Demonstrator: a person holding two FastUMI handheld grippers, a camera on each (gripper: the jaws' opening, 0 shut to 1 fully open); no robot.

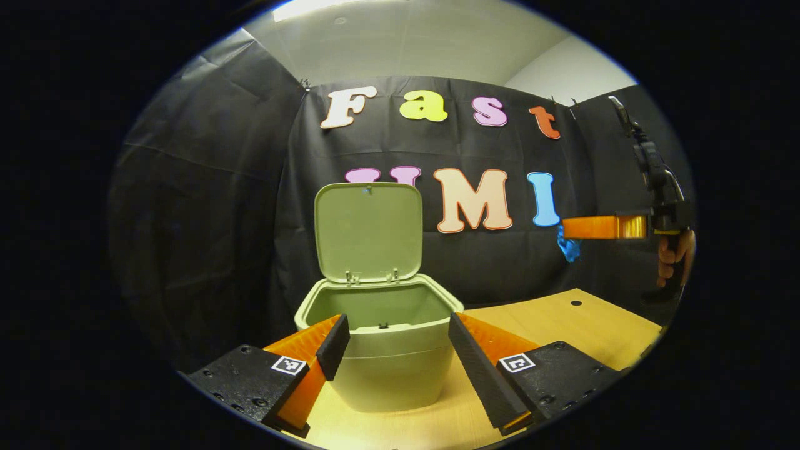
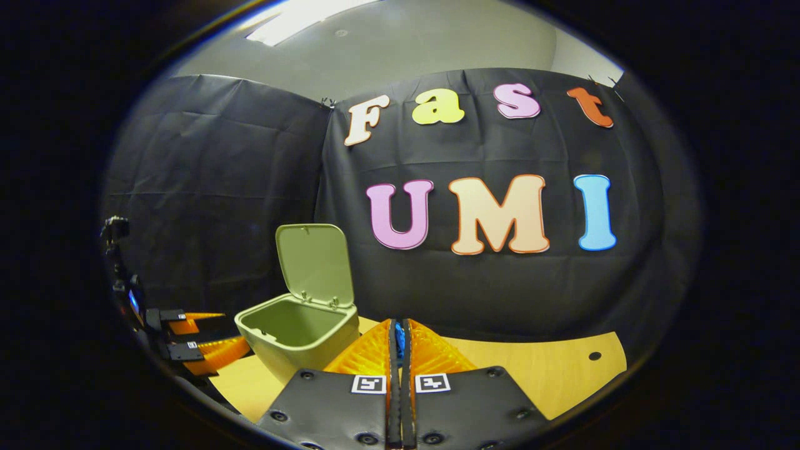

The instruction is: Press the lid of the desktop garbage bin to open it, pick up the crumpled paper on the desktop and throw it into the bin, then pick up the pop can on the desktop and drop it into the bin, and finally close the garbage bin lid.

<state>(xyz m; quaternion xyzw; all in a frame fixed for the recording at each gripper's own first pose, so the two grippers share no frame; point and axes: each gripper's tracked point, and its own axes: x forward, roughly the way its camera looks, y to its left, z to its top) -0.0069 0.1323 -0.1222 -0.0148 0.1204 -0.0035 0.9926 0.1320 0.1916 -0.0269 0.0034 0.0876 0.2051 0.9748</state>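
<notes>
The pale green bin (image 1: pixel 395 369) stands on the wooden table with its lid (image 1: pixel 369 231) swung up and open. My left gripper (image 1: pixel 397 322) is open, one finger at each side of the bin's front rim, not touching it. My right gripper (image 1: pixel 565 228) hangs in the air to the right of the bin, shut on a small blue crumpled paper (image 1: pixel 569 247). In the right gripper view my right gripper (image 2: pixel 398 328) is nearly closed, with the blue paper (image 2: pixel 400 337) showing between its tips. The bin (image 2: pixel 300 340) and my left gripper (image 2: pixel 215 337) lie to the left there.
The wooden table (image 1: pixel 562 325) runs to the right of the bin, with a small dark hole (image 1: pixel 575 303) near its back edge. A hand (image 1: pixel 672 256) holds the right gripper's handle. Black cloth walls close in behind and on the left.
</notes>
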